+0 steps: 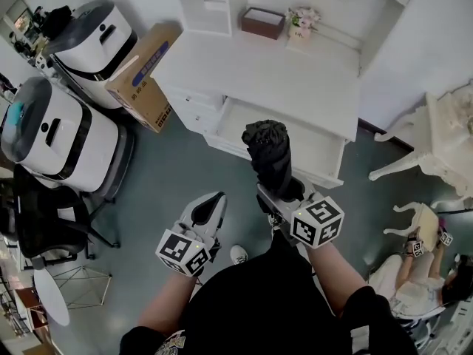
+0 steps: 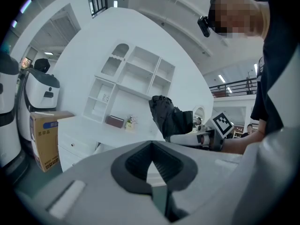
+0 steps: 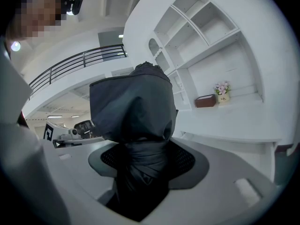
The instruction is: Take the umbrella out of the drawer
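Note:
My right gripper (image 1: 284,193) is shut on a folded black umbrella (image 1: 267,152), holding it by its lower end so it stands up above the open white drawer (image 1: 314,145). In the right gripper view the umbrella (image 3: 133,109) fills the space between the jaws of that gripper (image 3: 140,165). My left gripper (image 1: 212,205) hangs lower and to the left over the floor, shut with nothing in it. Its own view shows the left gripper (image 2: 152,168) with pads together, and the umbrella (image 2: 166,116) held up beyond them.
The white desk (image 1: 273,69) carries a brown box (image 1: 263,22) and a small flower pot (image 1: 303,22). A cardboard box (image 1: 144,76) and two white machines (image 1: 55,135) stand at the left. A white chair (image 1: 436,146) and a seated person (image 1: 414,279) are at the right.

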`<action>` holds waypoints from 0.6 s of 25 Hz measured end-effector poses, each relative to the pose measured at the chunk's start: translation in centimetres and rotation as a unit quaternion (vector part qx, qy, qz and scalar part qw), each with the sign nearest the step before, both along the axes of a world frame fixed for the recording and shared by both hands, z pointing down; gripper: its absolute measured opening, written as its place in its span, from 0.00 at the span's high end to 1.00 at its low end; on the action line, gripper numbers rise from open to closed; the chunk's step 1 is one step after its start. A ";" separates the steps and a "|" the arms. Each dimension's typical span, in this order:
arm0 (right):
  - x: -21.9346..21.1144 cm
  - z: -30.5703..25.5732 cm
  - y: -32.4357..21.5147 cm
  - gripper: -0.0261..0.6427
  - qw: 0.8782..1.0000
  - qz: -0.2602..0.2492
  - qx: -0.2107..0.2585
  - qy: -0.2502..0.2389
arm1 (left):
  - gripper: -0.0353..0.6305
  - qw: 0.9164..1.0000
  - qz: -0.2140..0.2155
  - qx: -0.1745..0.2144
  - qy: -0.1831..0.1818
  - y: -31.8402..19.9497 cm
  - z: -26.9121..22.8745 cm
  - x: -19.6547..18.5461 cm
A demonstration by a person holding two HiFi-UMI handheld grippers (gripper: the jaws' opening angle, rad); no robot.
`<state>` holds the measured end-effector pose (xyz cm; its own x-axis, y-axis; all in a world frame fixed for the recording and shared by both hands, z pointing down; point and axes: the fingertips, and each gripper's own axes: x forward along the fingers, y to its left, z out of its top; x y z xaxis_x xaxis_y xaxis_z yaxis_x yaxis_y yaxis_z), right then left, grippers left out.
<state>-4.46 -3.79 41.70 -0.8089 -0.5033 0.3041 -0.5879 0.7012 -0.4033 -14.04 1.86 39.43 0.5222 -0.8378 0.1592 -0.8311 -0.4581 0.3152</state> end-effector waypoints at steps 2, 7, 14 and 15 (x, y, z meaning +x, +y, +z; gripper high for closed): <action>-0.1 -0.2 1.7 0.54 1.000 0.008 0.000 -0.004 | 0.94 1.000 0.006 0.001 0.001 1.2 -0.1 -0.3; -0.3 -0.6 5.9 0.54 0.999 0.038 -0.005 -0.026 | 0.95 0.999 0.033 -0.003 -0.002 4.7 0.2 -0.4; 0.9 -0.8 10.6 0.53 0.998 0.061 -0.006 -0.031 | 0.95 0.999 0.054 -0.005 0.004 7.2 0.3 0.4; 1.3 -0.9 11.1 0.53 0.998 0.063 -0.004 -0.031 | 0.95 0.998 0.056 -0.004 0.007 7.4 0.2 0.8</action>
